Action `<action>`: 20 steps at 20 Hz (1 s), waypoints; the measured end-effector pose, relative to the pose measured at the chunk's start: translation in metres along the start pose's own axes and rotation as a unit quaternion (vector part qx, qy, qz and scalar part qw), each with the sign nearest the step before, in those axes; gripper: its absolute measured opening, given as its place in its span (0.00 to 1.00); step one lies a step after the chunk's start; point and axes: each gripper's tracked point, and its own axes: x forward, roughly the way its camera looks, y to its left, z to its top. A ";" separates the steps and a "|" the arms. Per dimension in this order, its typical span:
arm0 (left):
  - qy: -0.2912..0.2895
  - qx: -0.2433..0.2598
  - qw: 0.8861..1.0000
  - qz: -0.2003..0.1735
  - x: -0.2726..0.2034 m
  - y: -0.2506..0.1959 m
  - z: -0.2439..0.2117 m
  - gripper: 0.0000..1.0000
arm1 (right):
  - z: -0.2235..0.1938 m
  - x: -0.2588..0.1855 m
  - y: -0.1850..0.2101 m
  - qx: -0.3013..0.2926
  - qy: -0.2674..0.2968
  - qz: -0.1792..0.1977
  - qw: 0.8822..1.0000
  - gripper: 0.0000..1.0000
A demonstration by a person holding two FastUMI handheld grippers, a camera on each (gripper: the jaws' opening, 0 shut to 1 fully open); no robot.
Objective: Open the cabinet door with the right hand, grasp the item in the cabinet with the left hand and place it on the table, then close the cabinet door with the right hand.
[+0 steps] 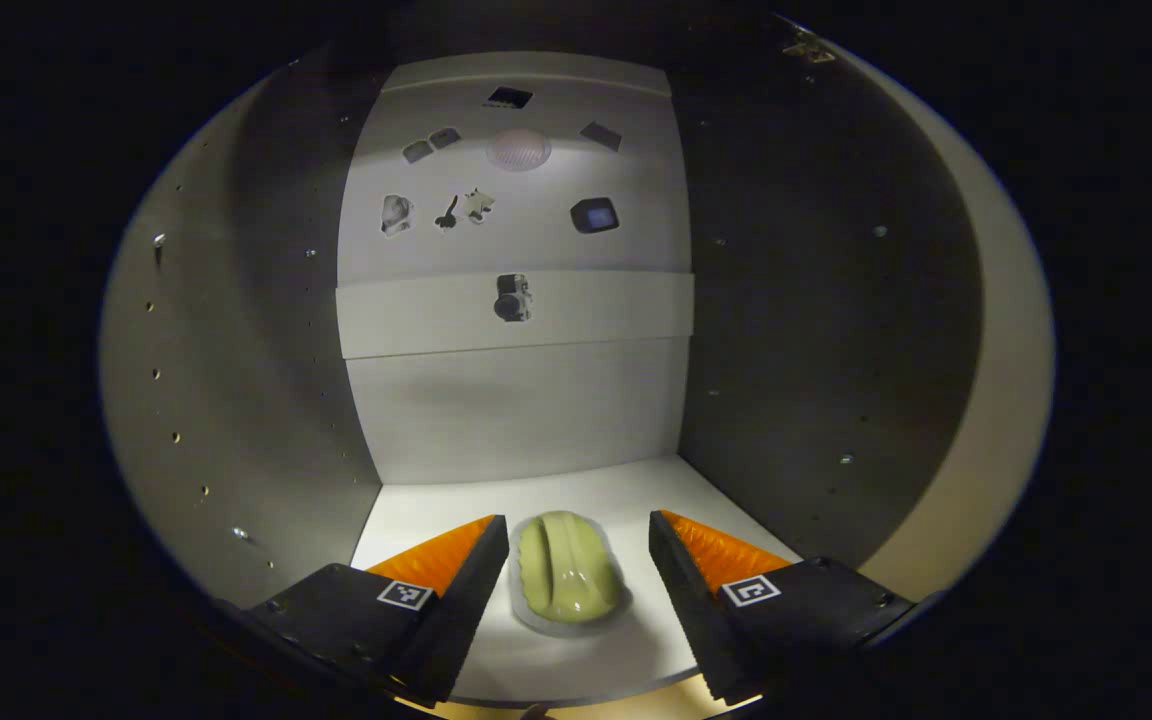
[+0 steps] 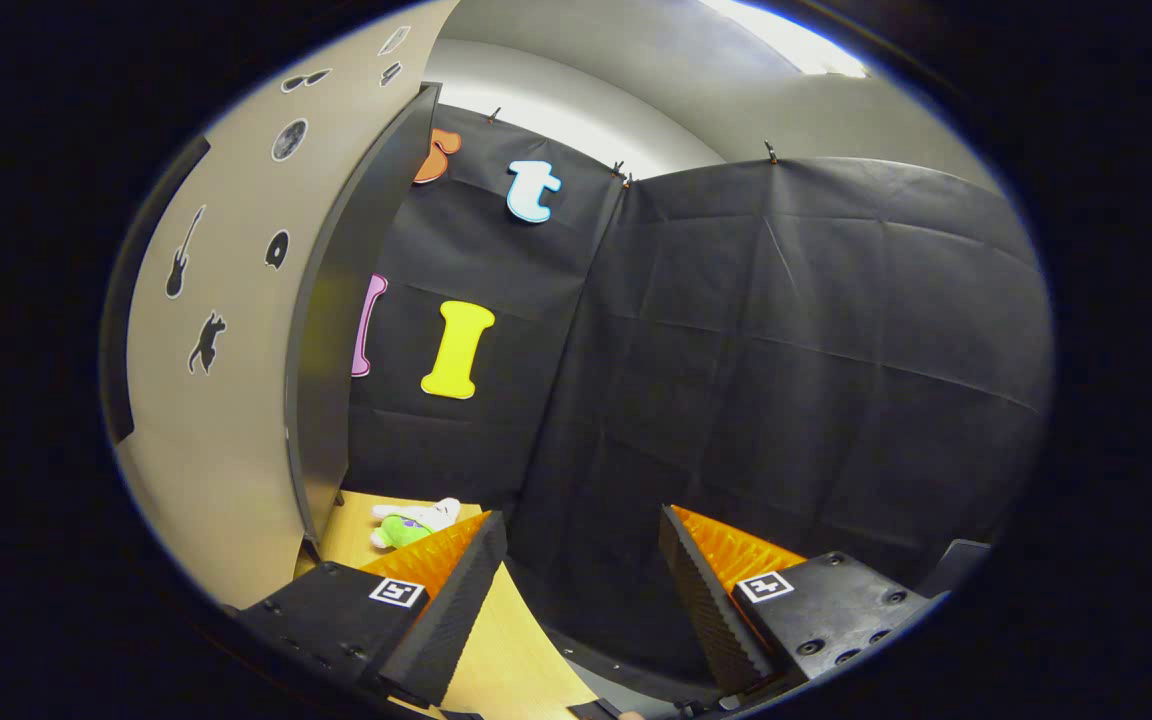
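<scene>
The pale green, glossy, rounded ridged item (image 1: 569,578) is lying on the white cabinet floor (image 1: 636,490), sitting right between the fingers of the left hand-held gripper (image 1: 576,570), which is reaching into the cabinet with its fingers spread wide on either side and neither one touching the item yet. That straddle looks deliberate: the item is lined up lengthwise in the gap, so a squeeze would catch its long smooth sides. The surface looks slick and moulded, with a lighter rim round its base, so a firm, centred pinch seems wise. Behind it the white back panel (image 1: 516,400) is carrying small picture stickers, and the grey side walls (image 1: 786,300) are dotted with rows of shelf-pin holes.

Out in the booth, the right hand-held gripper (image 2: 581,580) is hovering with its ribbed fingers spread and nothing between them. The beige cabinet door (image 2: 226,330) with dark silhouette stickers is standing swung open at the left, kept clear for the reach. Beyond it, a small green and white plush toy (image 2: 411,523) is lying on the light wooden worktop (image 2: 506,650).
</scene>
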 end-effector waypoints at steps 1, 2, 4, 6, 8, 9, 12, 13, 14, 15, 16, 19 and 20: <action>0.007 0.005 1.000 0.004 0.008 0.001 -0.002 0.89 | -0.001 0.004 0.001 0.002 0.002 0.002 1.000 0.98; 0.015 0.004 1.000 0.005 0.015 0.000 -0.005 0.87 | -0.003 0.007 0.000 0.002 0.003 0.002 1.000 0.98; 0.040 -0.001 0.999 0.006 0.027 0.000 -0.016 0.78 | -0.005 0.013 -0.002 -0.002 0.007 0.001 1.000 0.98; 0.059 -0.009 0.998 0.008 0.037 0.001 -0.026 0.70 | -0.007 0.020 0.000 -0.003 0.010 0.003 1.000 0.98; 0.079 -0.020 0.997 0.013 0.043 0.003 -0.036 0.66 | -0.007 0.023 0.000 -0.001 0.010 0.004 1.000 0.97; 0.086 -0.025 0.996 0.014 0.047 0.004 -0.040 0.63 | -0.007 0.024 -0.001 0.000 0.009 0.003 1.000 0.97; 0.099 -0.024 0.995 0.024 0.053 0.008 -0.040 0.29 | -0.007 0.029 -0.003 0.012 0.010 0.003 1.000 0.98; 0.104 -0.018 0.994 0.025 0.053 0.008 -0.040 0.27 | -0.008 0.031 -0.003 0.016 0.010 0.004 1.000 0.98; 0.106 -0.010 0.994 0.027 0.054 0.007 -0.039 0.25 | -0.009 0.030 -0.002 0.020 0.010 0.009 1.000 0.98; 0.108 -0.006 0.994 0.030 0.053 0.007 -0.039 0.24 | -0.009 0.030 0.000 0.020 0.009 0.013 1.000 0.98; 0.108 -0.007 0.994 0.034 0.052 0.007 -0.039 0.23 | -0.008 0.031 0.000 0.018 0.008 0.016 1.000 0.97; 0.107 -0.014 0.993 0.040 0.042 0.008 -0.037 0.22 | -0.006 0.031 0.003 0.020 0.006 0.031 0.999 0.97; 0.103 -0.015 0.994 0.043 0.037 0.010 -0.033 0.22 | -0.006 0.031 0.005 0.023 0.005 0.034 0.999 0.97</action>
